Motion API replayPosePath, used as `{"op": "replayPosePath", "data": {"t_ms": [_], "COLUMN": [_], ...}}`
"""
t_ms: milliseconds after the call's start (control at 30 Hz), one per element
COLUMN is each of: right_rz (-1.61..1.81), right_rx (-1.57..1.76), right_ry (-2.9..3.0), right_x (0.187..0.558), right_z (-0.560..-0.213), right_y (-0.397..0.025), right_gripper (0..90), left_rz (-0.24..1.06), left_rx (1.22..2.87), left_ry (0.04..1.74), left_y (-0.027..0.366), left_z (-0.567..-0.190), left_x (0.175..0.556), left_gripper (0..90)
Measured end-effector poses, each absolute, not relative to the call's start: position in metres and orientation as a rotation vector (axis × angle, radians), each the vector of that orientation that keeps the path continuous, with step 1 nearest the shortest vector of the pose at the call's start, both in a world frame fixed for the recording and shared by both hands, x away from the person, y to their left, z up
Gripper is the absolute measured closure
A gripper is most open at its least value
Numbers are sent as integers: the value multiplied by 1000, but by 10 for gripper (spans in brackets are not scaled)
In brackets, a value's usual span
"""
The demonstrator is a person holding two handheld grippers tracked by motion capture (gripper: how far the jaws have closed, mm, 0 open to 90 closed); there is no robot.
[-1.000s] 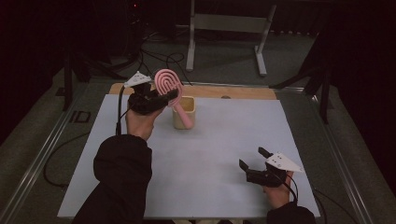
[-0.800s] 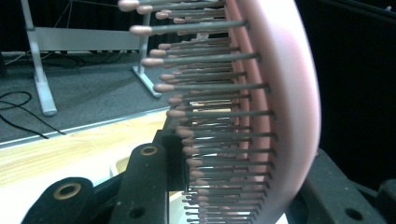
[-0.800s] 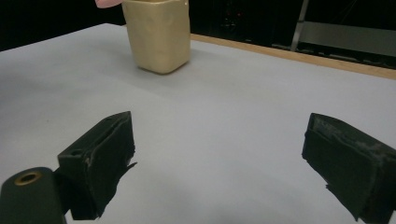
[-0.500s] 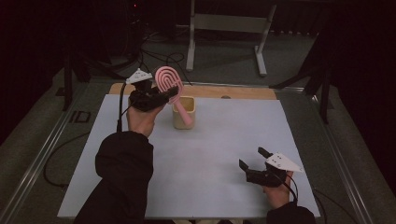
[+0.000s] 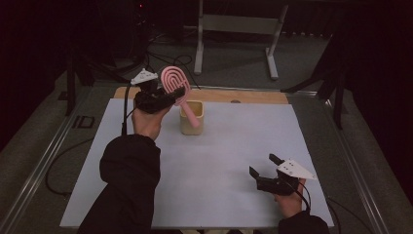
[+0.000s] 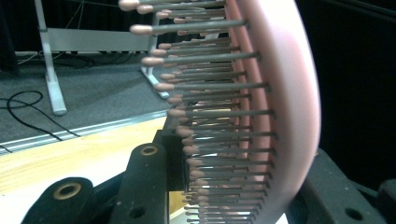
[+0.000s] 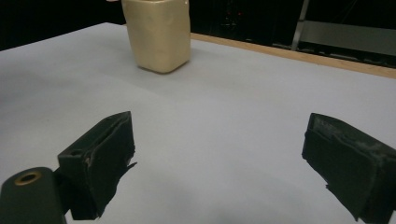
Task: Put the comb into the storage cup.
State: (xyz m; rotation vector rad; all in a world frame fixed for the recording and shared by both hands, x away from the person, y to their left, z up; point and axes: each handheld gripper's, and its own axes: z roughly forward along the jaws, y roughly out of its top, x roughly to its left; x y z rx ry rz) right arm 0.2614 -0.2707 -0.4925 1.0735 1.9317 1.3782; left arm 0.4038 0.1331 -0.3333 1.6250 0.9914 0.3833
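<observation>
Nearest me, at five o'clock on the white table (image 5: 219, 185), the right gripper (image 5: 265, 170) rests low with jaws spread wide apart, holding nothing; its own view confirms bare surface between them.

Farther out, at eleven o'clock, the left gripper (image 5: 168, 95) is clamped on the pink hairbrush (image 5: 176, 87) at the head, bristles (image 6: 210, 135) crowding its view. The brush is tilted, its handle angling down into the cream cup (image 5: 191, 119); I cannot tell whether the tip touches bottom.

My judgement: the brush is being seated in the cup. I would keep the handle centred off the rim, lower steadily, and release only once the cup bears the weight, since the unheld cup could tip.
</observation>
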Motion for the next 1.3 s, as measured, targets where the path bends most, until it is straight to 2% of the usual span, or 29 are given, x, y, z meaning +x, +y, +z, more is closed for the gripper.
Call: {"op": "replayPosePath", "data": {"t_ms": [1300], "right_rz": [1385], "right_rx": [1076], "right_ry": [1929], "right_x": [261], "right_z": [-492], "right_y": [-272], "right_gripper": [89], "left_rz": [441], "left_rx": [1595], "left_ry": [1033], "left_y": [135], "left_z": [-328], "left_x": [424], "left_gripper": [641]}}
